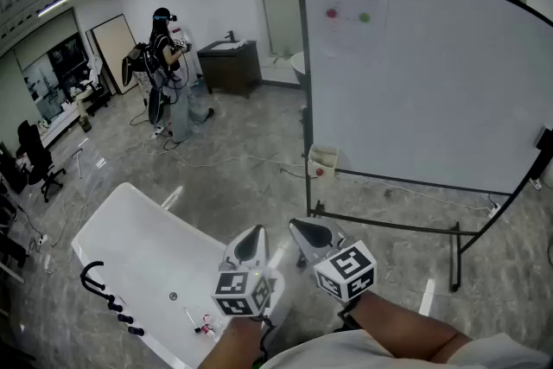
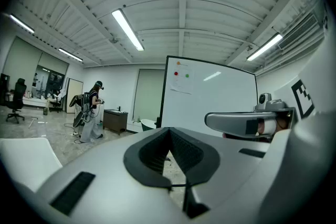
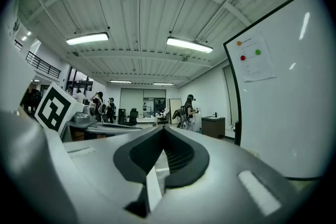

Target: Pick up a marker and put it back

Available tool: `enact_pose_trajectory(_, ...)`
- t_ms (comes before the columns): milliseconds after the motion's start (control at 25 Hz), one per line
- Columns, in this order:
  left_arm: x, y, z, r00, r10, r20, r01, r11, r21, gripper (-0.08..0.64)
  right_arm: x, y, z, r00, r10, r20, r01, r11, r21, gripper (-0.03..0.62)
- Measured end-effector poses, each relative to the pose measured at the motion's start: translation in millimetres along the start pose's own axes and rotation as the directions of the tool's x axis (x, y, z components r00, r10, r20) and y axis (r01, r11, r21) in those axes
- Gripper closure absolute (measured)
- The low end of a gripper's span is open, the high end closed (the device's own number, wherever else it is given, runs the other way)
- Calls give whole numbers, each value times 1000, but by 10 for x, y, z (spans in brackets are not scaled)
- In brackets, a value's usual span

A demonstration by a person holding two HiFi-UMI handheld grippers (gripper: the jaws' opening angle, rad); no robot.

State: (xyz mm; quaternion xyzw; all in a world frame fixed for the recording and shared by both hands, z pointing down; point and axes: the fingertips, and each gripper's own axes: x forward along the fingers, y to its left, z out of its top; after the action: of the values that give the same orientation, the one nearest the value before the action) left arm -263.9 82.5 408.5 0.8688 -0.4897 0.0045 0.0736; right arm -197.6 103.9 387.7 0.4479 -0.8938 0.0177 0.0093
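Observation:
A large whiteboard (image 1: 415,73) on a black wheeled stand fills the right half of the head view, with a sheet of coloured dots at its top left. A small pale holder (image 1: 322,162) hangs at its lower left corner; I cannot make out a marker in it. My left gripper (image 1: 251,236) and right gripper (image 1: 298,226) are side by side low in the frame, pointing toward the board from well short of it. Both are shut with nothing between the jaws, as the left gripper (image 2: 169,131) and right gripper (image 3: 163,128) views show.
A white bathtub (image 1: 130,246) lies on the floor at my lower left, with small red and white items (image 1: 203,324) on its rim. A person (image 1: 164,69) with a headset stands far back left near a dark cabinet (image 1: 229,66). Cables trail on the grey floor.

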Motion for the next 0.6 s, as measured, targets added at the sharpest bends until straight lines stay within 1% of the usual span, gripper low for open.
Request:
enact_pose_trajectory(320,48,4,-17,1000,2,2,-2,1000,6,557,-7,-54,-21,1000,1,17,-2,999,34,591)
enact_pose_trajectory(600,121,-22,-56,1000,-11,-9,11,1000,-4,557,-1,-133,-103,1000,-5,4,5,998,60,591)
